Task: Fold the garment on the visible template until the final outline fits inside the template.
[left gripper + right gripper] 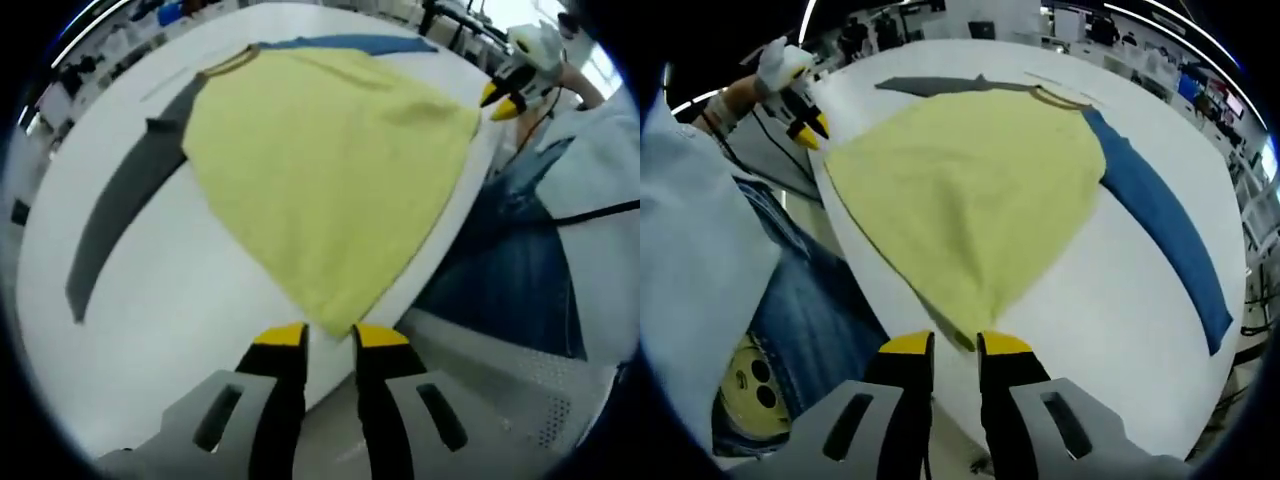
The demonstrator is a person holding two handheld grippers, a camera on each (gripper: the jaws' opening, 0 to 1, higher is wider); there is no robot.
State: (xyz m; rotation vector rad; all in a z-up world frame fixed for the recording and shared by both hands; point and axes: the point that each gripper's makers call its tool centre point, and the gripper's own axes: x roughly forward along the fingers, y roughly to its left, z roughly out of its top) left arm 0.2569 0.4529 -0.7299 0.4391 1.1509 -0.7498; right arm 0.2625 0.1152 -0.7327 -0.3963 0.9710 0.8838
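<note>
The yellow shirt (330, 170) lies flat on the white table (190, 300), light, limp and prone to sagging, so its hem corners suit pinching; the left gripper (328, 336) and right gripper (955, 344) sit there, jaws slightly parted, perhaps nipping cloth

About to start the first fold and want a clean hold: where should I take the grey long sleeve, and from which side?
Grip the grey long sleeve at its free cuff end, coming from the bare white table beside it. It lies flat and straight, angled away from the yellow shirt body, so the cuff lifts without dragging the body. The left tongs are now at the hem corner, the right tongs at the other.
</note>
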